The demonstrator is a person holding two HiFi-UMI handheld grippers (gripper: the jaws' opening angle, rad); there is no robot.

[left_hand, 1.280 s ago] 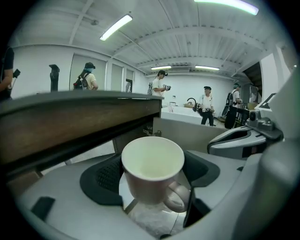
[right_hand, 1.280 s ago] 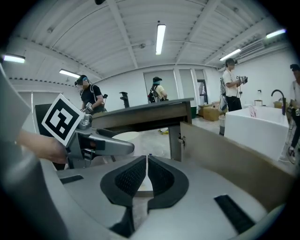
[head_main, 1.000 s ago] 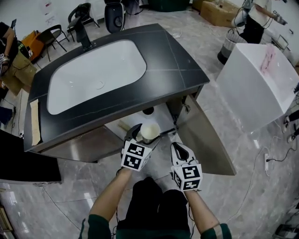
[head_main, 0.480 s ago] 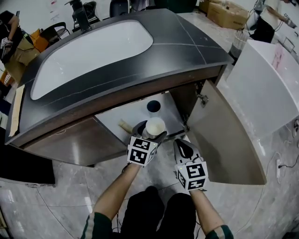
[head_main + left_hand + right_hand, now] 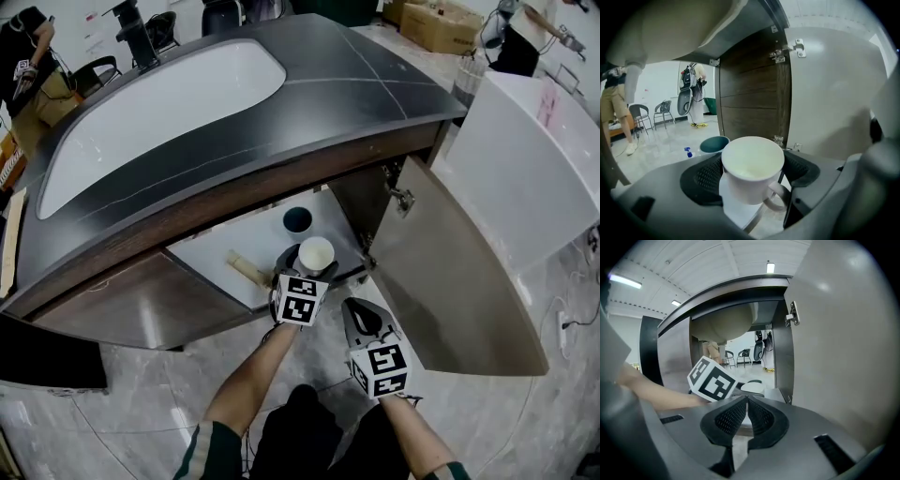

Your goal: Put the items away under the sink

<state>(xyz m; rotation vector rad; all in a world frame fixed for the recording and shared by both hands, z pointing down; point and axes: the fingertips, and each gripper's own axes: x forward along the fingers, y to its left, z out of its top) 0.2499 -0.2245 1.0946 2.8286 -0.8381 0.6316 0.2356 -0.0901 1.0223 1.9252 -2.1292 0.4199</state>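
Under the sink, at the open cabinet, your left gripper is clamped on a white mug. In the left gripper view both pads grip the mug's sides; it sits upright, mouth up, handle toward the lower right. From the head view the mug is over the front edge of the cabinet floor, but no view shows whether it touches down. Just behind it on that floor stands a dark teal cup, close to the mug but apart. A pale stick-like thing lies on the floor to the left, too small to identify. Your right gripper is outside the cabinet, just right of the left one and below the door hinge side. In the right gripper view its pads are pressed nearly together with only a sliver between them and nothing held. The cabinet door is swung wide to the right. Above sit the dark countertop and the white basin.
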